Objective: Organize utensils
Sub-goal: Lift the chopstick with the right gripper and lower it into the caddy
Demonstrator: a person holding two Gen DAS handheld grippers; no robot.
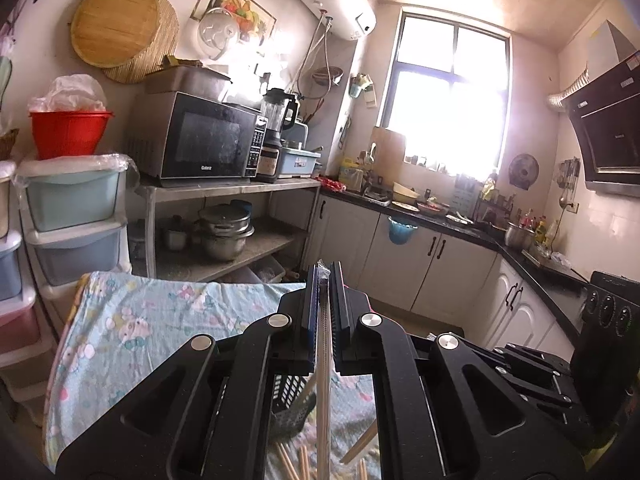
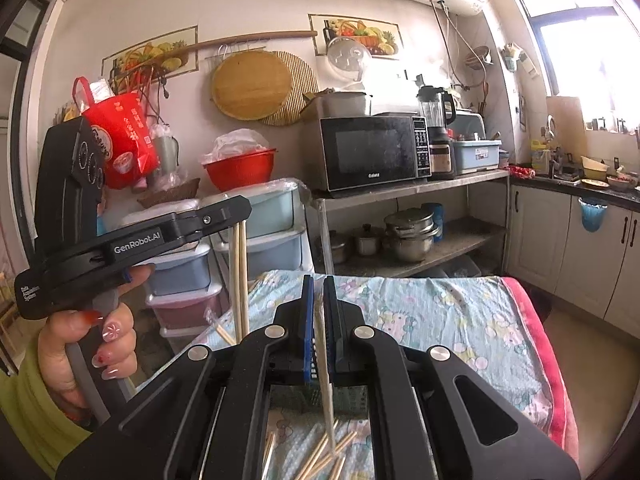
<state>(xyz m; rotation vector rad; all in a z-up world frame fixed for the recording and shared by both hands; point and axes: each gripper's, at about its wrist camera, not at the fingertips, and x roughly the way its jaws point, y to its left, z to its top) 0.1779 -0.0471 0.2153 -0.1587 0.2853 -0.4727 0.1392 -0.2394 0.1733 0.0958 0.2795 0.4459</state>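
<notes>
Both the left gripper (image 1: 327, 280) and right gripper (image 2: 319, 288) are clamped on chopsticks (image 2: 325, 384) hanging above the desk (image 2: 460, 312), which might swing and miss the black basket (image 1: 294, 404).

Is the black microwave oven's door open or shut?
Shut: the black microwave oven's dark glass door lies flush with its front in both views.

2 wrist fisheyes, near, looking along closed fingers slightly downward over the table (image 1: 120, 320); left faces window (image 1: 448, 120), right faces microwave (image 2: 372, 152); both share microwave.
</notes>
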